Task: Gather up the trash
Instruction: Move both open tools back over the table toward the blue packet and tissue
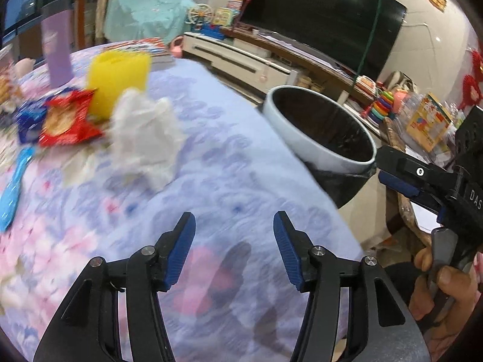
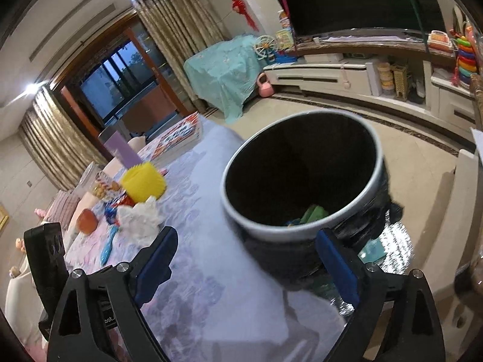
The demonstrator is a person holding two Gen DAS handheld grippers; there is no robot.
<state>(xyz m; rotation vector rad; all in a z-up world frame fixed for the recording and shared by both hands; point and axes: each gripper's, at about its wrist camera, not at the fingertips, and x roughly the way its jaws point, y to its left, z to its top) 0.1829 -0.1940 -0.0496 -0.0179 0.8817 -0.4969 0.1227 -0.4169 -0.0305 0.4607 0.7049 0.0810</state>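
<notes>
My left gripper [image 1: 234, 249] hangs open over the bench [image 1: 229, 163], its two ribbed blue pads spread apart with nothing between them. The bench wears a soft floral cloth in lilac, pink and white, slightly creased. Ahead and to the left lies a crumpled white tissue [image 1: 145, 138], fluffy and irregular, blurred in this view. Just beyond it sits a glossy red snack wrapper [image 1: 68, 120], crinkled, touching a shiny blue wrapper [image 1: 27, 120]. Behind these stands a bright yellow ribbed plastic cup [image 1: 119, 80], and further back a tall smooth lilac tumbler [image 1: 57, 51]. A flat light-blue plastic strip [image 1: 13, 190] lies near the left edge.

My right gripper [image 2: 244, 259] is also open and empty, its pads wide apart, held just in front of a round pale-grey trash bin [image 2: 289, 232] lined with a black plastic bag. The bin stands beside the bench's edge. Deep inside it I see a green scrap [image 2: 314, 212] and some smaller bits too dark to identify. From the left view, the right gripper's black body sits just beside the bin's rim.
</notes>
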